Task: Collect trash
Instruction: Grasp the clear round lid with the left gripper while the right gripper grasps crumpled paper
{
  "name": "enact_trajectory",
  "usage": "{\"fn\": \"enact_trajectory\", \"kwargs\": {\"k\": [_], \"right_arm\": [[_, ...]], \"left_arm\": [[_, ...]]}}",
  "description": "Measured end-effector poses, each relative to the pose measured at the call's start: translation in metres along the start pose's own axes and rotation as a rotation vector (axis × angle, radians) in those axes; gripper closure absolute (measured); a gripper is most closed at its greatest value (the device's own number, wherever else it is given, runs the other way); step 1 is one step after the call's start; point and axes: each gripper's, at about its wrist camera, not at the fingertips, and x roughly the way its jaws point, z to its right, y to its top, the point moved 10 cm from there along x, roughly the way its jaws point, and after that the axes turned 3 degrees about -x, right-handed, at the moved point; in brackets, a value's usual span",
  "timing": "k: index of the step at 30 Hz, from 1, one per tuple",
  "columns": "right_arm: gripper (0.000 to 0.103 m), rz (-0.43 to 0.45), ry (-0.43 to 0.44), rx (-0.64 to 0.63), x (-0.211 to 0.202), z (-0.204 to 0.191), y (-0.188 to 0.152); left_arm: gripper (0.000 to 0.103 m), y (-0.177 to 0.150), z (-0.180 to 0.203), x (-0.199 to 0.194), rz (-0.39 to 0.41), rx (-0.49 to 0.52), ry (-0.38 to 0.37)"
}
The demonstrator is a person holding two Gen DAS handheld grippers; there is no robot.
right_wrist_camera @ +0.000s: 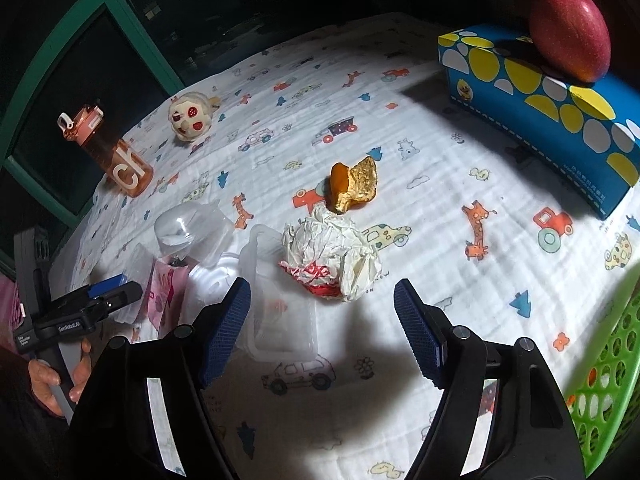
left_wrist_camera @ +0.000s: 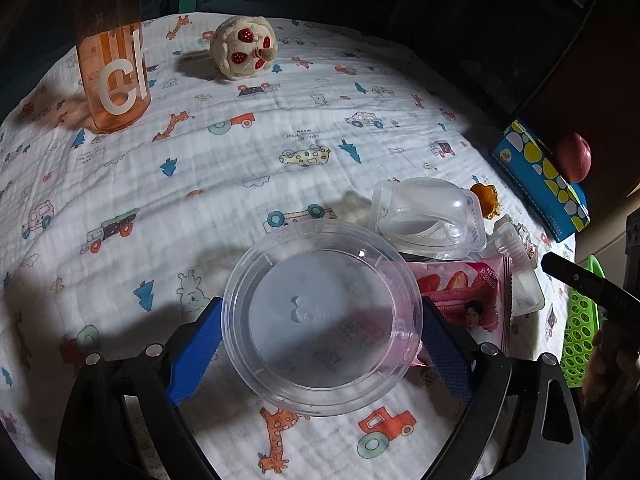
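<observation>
In the left wrist view, a clear round plastic tub (left_wrist_camera: 322, 328) sits between the blue pads of my left gripper (left_wrist_camera: 322, 308), and both pads touch its rim. It overlaps a pink strawberry snack wrapper (left_wrist_camera: 468, 300). A clear clamshell box (left_wrist_camera: 424, 212) lies just beyond. My right gripper (right_wrist_camera: 322, 286) stands open, with its tips on either side of the near edge of a crumpled white-and-red paper ball (right_wrist_camera: 332, 256), without touching it. A flat clear tray (right_wrist_camera: 276, 312) lies against its left finger (right_wrist_camera: 228, 328). An orange food scrap (right_wrist_camera: 352, 186) lies past the paper.
A green perforated basket (right_wrist_camera: 600, 380) stands at the table's right edge. A blue tissue box (right_wrist_camera: 540, 108) carries a red apple (right_wrist_camera: 570, 32). An orange bottle (left_wrist_camera: 114, 64) and a plush toy (left_wrist_camera: 246, 46) stand at the far side. A printed cloth (left_wrist_camera: 240, 160) covers the table.
</observation>
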Motion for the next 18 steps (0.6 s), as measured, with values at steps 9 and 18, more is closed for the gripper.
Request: {"fn": "enact_trajectory", "kwargs": {"k": [9, 18], "right_arm": [[0.033, -0.042, 0.034, 0.060, 0.027, 0.005, 0.008], [0.046, -0.031, 0.023, 0.048, 0.023, 0.008, 0.003]], "left_arm": [[0.013, 0.007, 0.007, -0.021, 0.040, 0.000, -0.022], [0.013, 0.008, 0.027, -0.037, 0.061, 0.024, -0.048]]}}
